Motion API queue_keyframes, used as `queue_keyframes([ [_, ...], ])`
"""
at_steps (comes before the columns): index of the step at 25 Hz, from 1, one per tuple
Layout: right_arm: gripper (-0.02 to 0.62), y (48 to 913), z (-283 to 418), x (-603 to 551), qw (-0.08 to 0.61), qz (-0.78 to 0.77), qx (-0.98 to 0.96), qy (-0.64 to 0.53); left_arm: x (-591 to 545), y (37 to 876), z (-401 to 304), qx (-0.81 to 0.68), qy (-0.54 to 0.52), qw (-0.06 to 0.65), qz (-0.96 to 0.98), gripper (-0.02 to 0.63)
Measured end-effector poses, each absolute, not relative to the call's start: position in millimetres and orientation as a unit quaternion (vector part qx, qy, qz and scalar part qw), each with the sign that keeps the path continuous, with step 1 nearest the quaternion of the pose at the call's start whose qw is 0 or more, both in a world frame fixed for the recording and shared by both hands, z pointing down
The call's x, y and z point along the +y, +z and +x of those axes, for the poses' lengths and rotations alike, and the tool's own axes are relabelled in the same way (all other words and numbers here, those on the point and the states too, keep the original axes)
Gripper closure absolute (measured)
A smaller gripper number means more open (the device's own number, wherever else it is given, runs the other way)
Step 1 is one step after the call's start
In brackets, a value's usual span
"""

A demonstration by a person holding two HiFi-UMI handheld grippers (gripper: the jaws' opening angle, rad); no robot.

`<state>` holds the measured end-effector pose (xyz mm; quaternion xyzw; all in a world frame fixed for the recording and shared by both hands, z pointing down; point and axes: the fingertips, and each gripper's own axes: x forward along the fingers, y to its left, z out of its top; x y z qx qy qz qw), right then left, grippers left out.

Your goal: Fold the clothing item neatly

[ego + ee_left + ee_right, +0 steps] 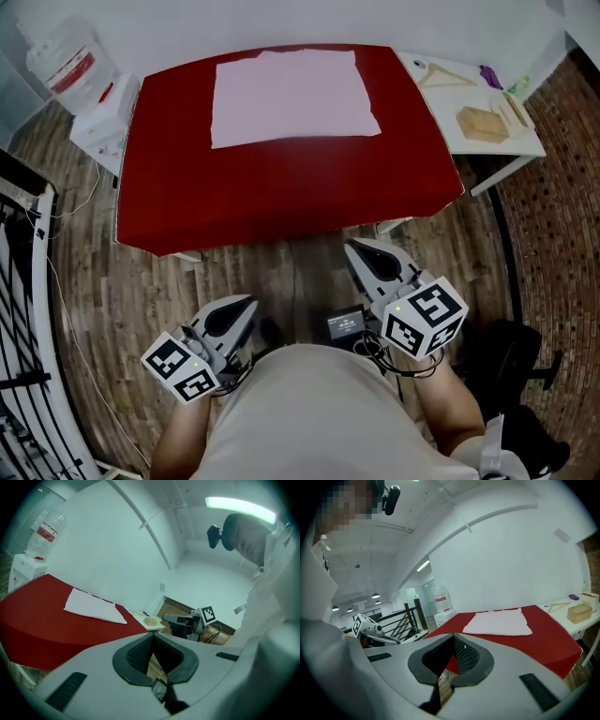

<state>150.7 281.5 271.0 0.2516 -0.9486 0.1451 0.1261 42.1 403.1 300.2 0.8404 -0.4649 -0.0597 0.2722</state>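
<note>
A pale, flat-folded garment [292,97] lies on the far half of the red table [281,197]. Both grippers hang over the wooden floor close to the person's body, short of the table's near edge. In the head view the left gripper [247,303] and the right gripper [352,247] both point toward the table. Each is shut with nothing between its pads. The left gripper view has its closed jaws [153,654] low, the garment [93,606] far off and the right gripper [169,618] beside. The right gripper view shows its jaws [453,656] closed, with the garment [499,622] ahead.
A white side table [525,148] at the right carries a wooden hanger [442,75] and a wooden block [483,124]. A water dispenser [67,64] stands at the back left. A black railing [23,281] runs along the left. A small black device [347,323] sits on the floor.
</note>
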Motion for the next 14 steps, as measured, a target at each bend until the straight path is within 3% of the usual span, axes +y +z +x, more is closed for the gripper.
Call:
queue_keyframes([
  [14, 0.583, 275, 171, 283, 0.127, 0.284, -0.941, 0.130, 408, 312, 64, -0.434, -0.053, 0.285, 0.853, 0.600],
])
